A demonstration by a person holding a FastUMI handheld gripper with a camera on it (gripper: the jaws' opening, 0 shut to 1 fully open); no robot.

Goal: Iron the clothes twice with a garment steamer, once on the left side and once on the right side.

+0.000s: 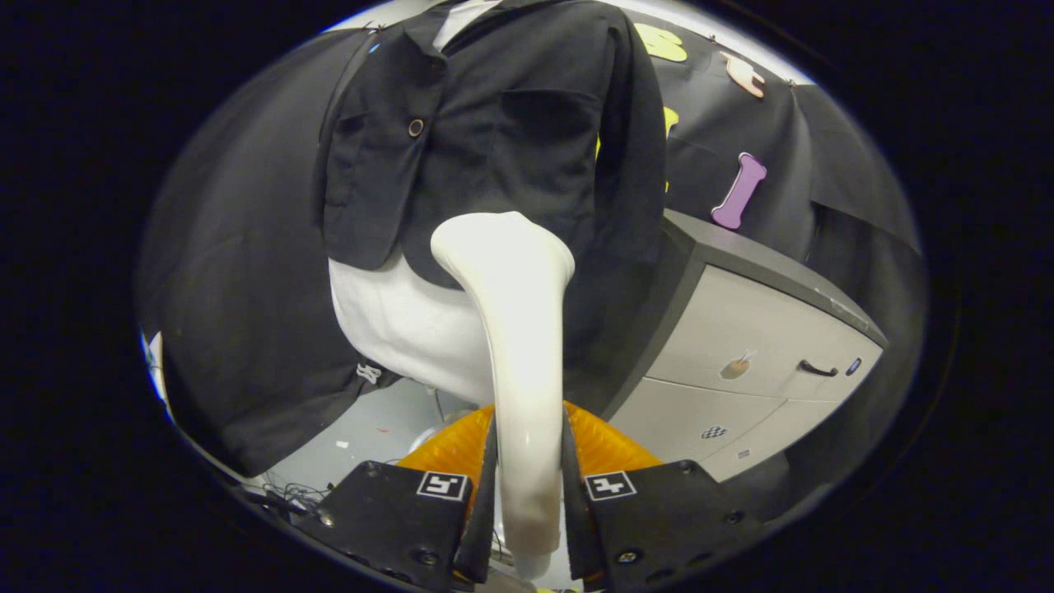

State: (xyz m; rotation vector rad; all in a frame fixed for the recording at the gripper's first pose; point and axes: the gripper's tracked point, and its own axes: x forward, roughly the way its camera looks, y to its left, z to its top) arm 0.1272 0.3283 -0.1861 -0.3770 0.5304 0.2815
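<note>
Here the gripper (527, 486) clamps the steamer (515, 329); its head touches the jacket (510, 140).

White garment steamer (519, 329) stands upright, its handle clamped between the fingers of the hand-held gripper (527, 494), its wide head pressed to the lower front of the black jacket (494, 140), which hangs open over a white shirt (403, 321).

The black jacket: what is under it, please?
Under the black jacket a white garment shows below its hem. The steamer, clamped in the hand-held gripper, covers part of it; what it hangs on is hidden.
</note>
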